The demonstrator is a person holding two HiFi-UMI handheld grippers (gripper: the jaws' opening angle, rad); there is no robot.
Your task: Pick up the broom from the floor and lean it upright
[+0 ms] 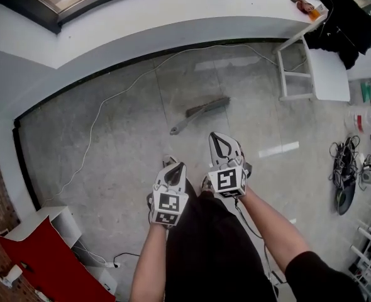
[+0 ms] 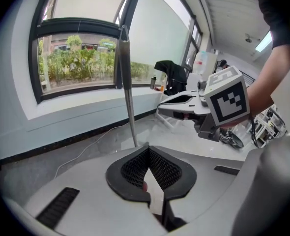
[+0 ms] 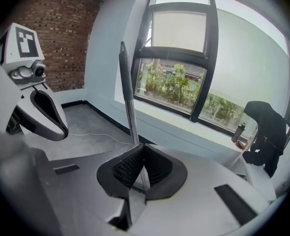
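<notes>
Left gripper [image 2: 148, 151] & right gripper [image 3: 143, 149] both pinch the broom handle [image 2: 129, 107], close in front of us, pole rising twd the far window [image 2: 76, 58]. We should lift both hands evenly, grip firm, so it can't swing.

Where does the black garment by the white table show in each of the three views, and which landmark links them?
Head view: the black garment is in the top right corner, draped over the white table.
Left gripper view: just right of centre, at the far end of the white window ledge.
Right gripper view: far right, at mid-height.
Shared landmark: the white window ledge runs toward the garment in all three.
</notes>
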